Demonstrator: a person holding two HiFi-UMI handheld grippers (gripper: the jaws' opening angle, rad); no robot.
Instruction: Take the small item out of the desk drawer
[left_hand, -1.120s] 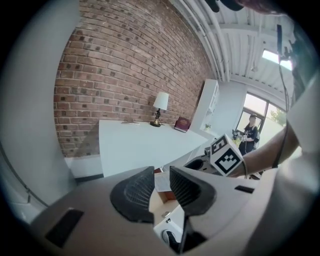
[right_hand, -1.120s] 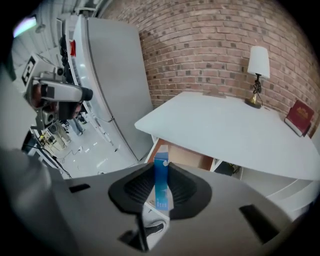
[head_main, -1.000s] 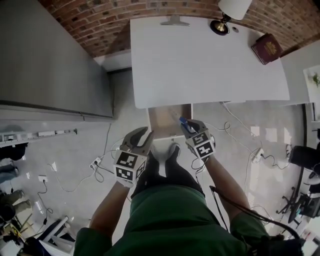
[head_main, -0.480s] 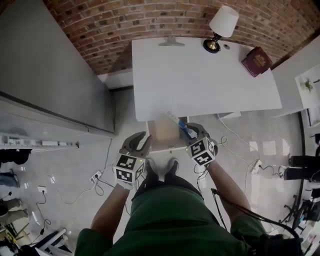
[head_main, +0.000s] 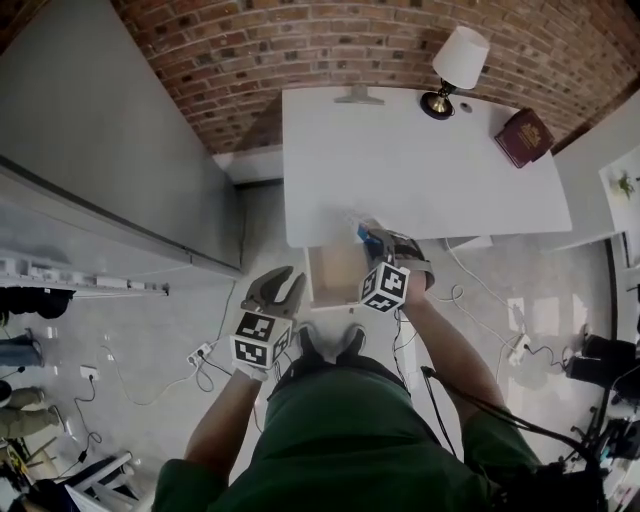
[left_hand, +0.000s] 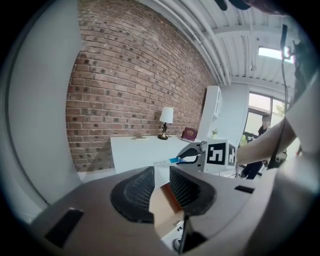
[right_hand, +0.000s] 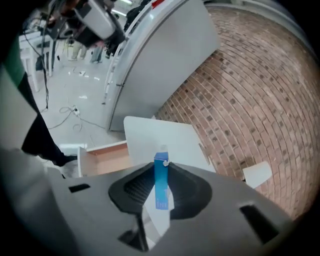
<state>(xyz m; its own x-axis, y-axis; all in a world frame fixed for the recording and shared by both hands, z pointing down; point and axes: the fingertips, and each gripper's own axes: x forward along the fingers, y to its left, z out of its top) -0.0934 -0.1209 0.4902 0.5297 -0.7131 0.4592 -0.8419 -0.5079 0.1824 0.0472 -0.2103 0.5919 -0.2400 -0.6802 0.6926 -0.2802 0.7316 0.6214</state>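
Note:
The small item is a slim blue and white box (right_hand: 161, 182), upright between the pads of my right gripper (right_hand: 160, 192), which is shut on it. In the head view that gripper (head_main: 372, 240) holds the blue box (head_main: 364, 236) over the front edge of the white desk (head_main: 420, 170), just above the open wooden drawer (head_main: 335, 275). My left gripper (head_main: 285, 281) hangs left of the drawer, open, with nothing between its fingers. From the left gripper view, my left gripper (left_hand: 160, 186) looks over the drawer toward the right gripper (left_hand: 192, 155) and its blue box (left_hand: 175, 160).
On the desk stand a lamp (head_main: 455, 65) and a dark red book (head_main: 523, 136) at the far right, and a flat grey stand (head_main: 358, 96) at the back. A grey cabinet (head_main: 110, 150) lies left; brick wall (head_main: 330, 40) behind. Cables (head_main: 200, 350) trail on the floor.
My right gripper has risen from over the drawer to the desk's front edge, rolling as it went, with the blue box still in it. The left gripper has lifted a little.

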